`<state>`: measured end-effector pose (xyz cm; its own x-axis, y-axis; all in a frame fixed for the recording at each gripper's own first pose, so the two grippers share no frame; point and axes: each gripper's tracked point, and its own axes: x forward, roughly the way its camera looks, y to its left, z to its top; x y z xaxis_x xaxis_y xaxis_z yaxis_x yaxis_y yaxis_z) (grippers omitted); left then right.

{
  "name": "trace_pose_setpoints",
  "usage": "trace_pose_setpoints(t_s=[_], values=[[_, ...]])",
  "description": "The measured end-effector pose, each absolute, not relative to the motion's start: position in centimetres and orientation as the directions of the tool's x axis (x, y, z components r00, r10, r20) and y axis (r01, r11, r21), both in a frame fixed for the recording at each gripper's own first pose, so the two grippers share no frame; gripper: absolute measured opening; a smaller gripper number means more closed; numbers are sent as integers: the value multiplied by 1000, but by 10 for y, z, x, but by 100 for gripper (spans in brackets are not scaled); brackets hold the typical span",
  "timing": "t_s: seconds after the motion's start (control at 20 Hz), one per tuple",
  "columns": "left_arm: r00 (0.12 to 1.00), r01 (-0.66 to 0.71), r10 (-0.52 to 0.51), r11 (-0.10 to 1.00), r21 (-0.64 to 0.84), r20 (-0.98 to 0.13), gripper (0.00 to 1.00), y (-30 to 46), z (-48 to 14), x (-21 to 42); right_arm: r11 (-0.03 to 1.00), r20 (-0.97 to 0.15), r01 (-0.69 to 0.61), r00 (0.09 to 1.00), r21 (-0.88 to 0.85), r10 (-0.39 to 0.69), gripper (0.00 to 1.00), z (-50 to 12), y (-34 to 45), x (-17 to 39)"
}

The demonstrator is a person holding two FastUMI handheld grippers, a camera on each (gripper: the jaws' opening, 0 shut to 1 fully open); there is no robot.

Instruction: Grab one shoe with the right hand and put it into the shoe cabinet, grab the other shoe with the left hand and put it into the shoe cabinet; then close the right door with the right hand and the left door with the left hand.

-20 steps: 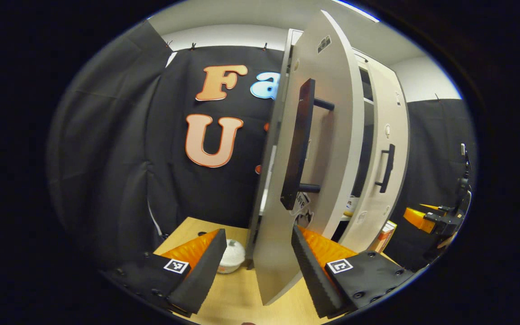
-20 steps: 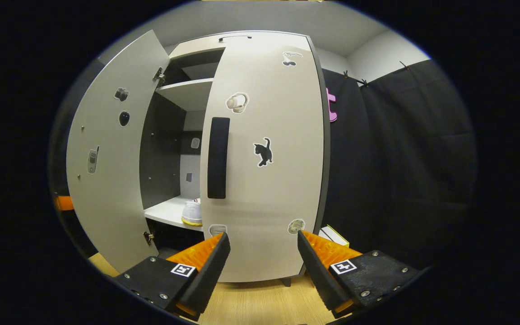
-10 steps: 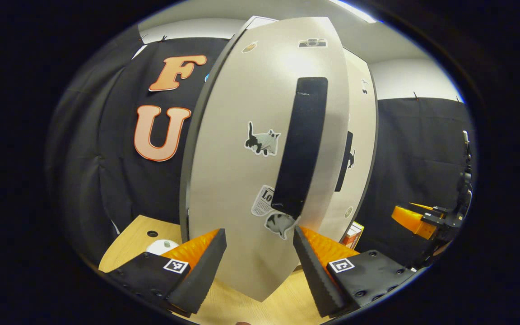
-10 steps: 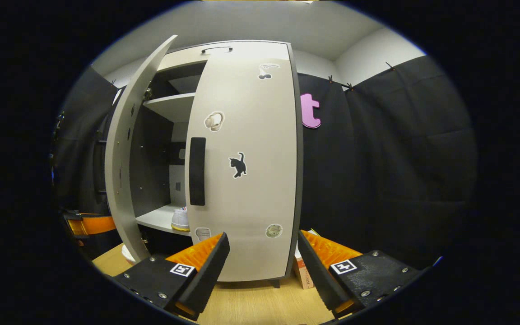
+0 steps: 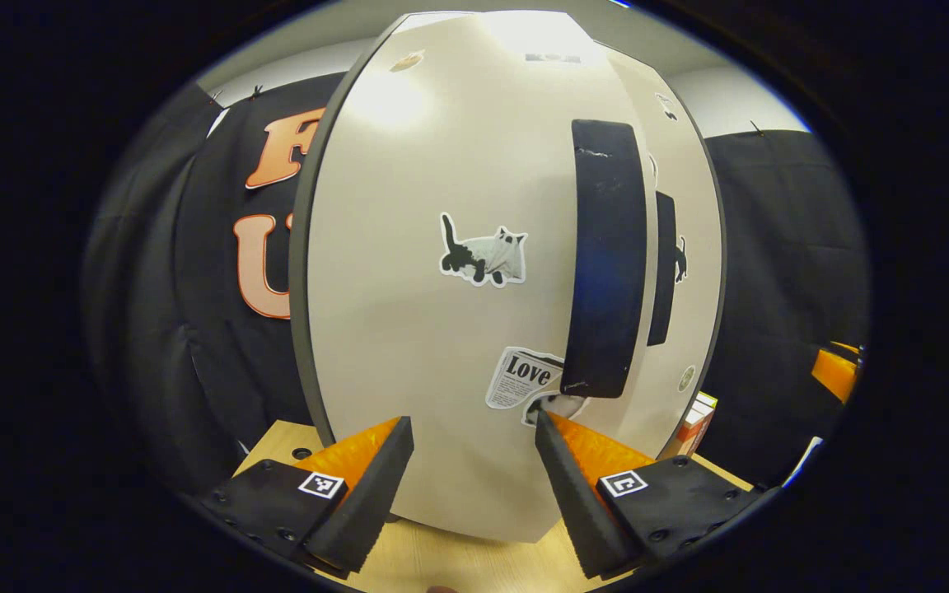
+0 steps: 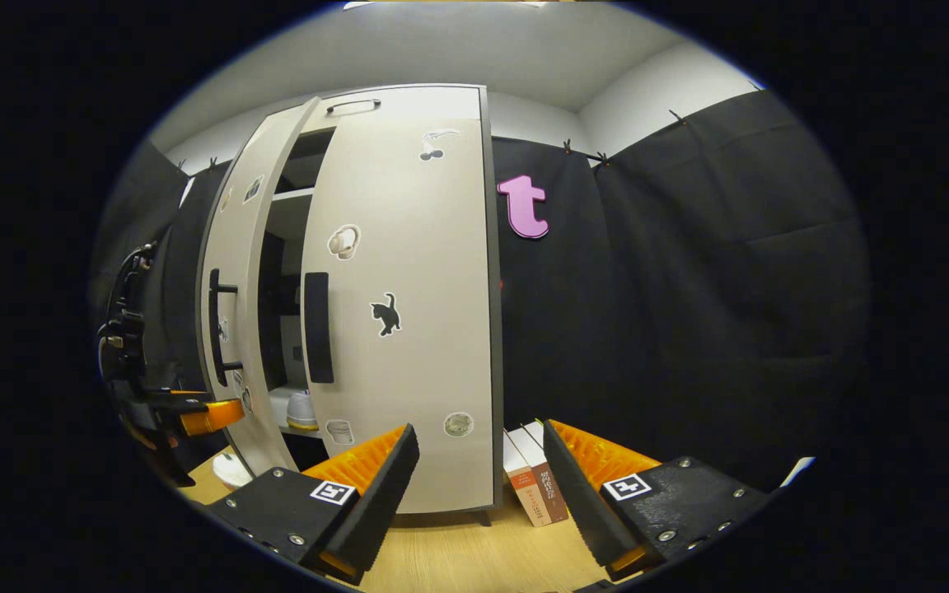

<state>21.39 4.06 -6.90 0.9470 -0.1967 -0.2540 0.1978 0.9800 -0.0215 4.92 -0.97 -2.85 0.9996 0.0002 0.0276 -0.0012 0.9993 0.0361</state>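
Close before the left hand-held gripper (image 5: 474,436), a smooth matte off-white left door (image 5: 409,313) fills the left gripper view, dark-edged and bowed by the lens. Its flat black bar handle (image 5: 605,263) stands upright just beside the gripper's right finger; cat and newspaper stickers (image 5: 484,257) lie flat on the panel. Both ribbed, wedge-shaped fingers are spread apart with nothing between them. The right door (image 5: 689,272) shows beyond, with its own black handle.

From the right gripper view, the cabinet (image 6: 392,103) stands on a pale wood-grain tabletop (image 6: 474,552). Here the right door (image 6: 417,329) looks shut or nearly so, while the left door (image 6: 231,313) remains ajar, leaving a narrow gap. Through that gap a white shoe (image 6: 301,409) with a yellowish sole rests on the lower shelf. The right hand-held gripper (image 6: 479,445) hangs released, well apart from the door. Books (image 6: 532,478) lean beside the cabinet.
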Motion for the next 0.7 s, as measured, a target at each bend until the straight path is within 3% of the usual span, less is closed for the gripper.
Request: trace_pose_setpoints(t_s=[0.2,0.3,0.55,0.7], values=[[948,186,-185,982,-22,-260,94,35,-73,226,999,26,29,999,35,-30,94,-29,-23,44],[950,178,-173,984,-3,-258,97,34,-73,230,999,19,37,999,33,-38,89,-31,-29,42],[955,137,-130,991,7,-267,97,34,-73,223,999,-5,27,1000,29,-27,94,-35,-29,41],[949,159,-163,987,-35,-270,97,35,-67,198,1000,-1,11,1000,13,-11,94,-26,-25,42]])
